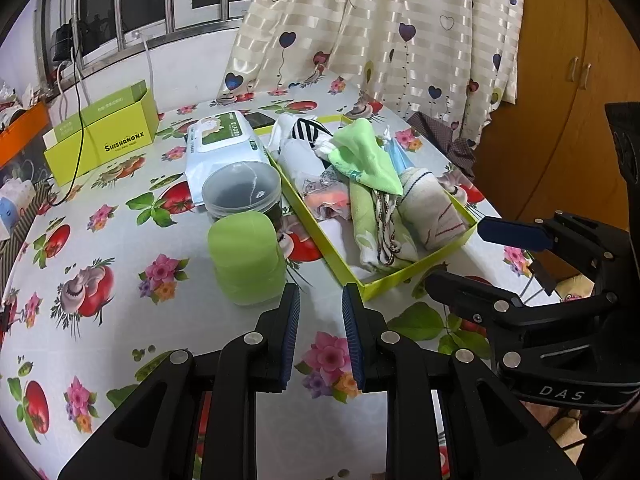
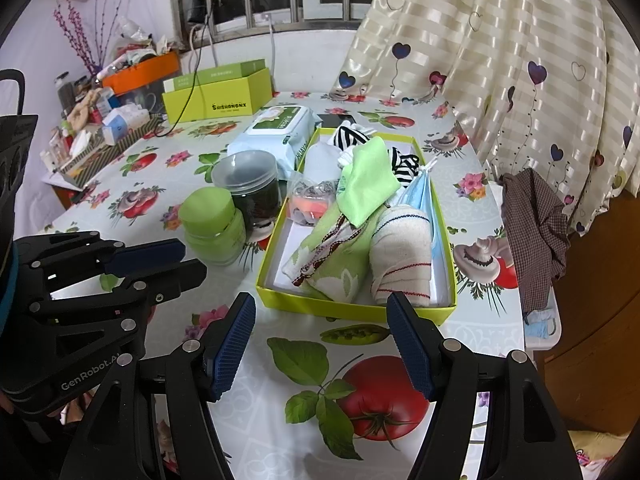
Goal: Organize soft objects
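A lime-green tray [image 1: 400,276] [image 2: 352,312] on the flowered table holds a heap of soft things. Among them are a light green cloth [image 1: 368,156] [image 2: 366,184], a rolled white striped towel [image 1: 432,208] [image 2: 402,256], a green floral towel [image 1: 368,224] [image 2: 332,264], a black-and-white striped sock [image 1: 308,128] and a blue face mask [image 2: 424,192]. My left gripper [image 1: 322,300] [image 2: 192,258] hovers just short of the tray's near left corner, narrowly open and empty. My right gripper [image 2: 320,308] [image 1: 456,254] stands wide open before the tray's near edge, holding nothing.
Left of the tray stand a green-lidded jar [image 1: 244,256] [image 2: 212,220], a clear tub with dark contents [image 1: 242,192] and a wipes pack [image 1: 224,140]. A lime box [image 1: 104,132] sits farther back. A checked cloth [image 2: 536,224] hangs off the table's right edge, by the curtain.
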`<state>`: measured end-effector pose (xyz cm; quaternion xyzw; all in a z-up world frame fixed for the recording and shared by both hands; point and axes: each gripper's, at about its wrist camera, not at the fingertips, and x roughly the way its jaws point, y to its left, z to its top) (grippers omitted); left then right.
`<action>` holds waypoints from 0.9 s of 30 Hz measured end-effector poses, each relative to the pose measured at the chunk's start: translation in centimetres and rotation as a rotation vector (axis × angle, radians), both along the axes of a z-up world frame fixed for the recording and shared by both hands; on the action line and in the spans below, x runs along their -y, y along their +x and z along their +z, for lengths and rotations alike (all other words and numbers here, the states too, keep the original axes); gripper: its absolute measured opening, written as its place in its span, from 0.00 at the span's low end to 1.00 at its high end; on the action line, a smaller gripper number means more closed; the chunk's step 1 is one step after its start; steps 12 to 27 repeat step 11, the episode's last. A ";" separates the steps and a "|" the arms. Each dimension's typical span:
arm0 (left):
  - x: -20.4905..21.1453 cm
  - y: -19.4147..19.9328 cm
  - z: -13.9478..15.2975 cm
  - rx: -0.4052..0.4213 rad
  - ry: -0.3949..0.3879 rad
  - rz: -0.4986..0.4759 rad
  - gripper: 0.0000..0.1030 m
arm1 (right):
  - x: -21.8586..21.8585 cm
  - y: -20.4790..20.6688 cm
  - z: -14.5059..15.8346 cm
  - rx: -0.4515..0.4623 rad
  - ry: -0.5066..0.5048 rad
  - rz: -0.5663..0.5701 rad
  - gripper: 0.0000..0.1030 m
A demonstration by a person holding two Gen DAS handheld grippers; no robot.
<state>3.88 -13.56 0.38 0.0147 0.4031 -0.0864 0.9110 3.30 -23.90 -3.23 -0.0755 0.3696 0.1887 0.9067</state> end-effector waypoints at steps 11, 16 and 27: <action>0.0 0.0 0.1 0.008 -0.024 -0.003 0.23 | 0.0 0.0 0.0 0.000 0.000 0.000 0.66; 0.0 0.0 0.1 0.008 -0.024 -0.003 0.23 | 0.0 0.0 0.0 0.000 0.000 0.000 0.66; 0.0 0.0 0.1 0.008 -0.024 -0.003 0.23 | 0.0 0.0 0.0 0.000 0.000 0.000 0.66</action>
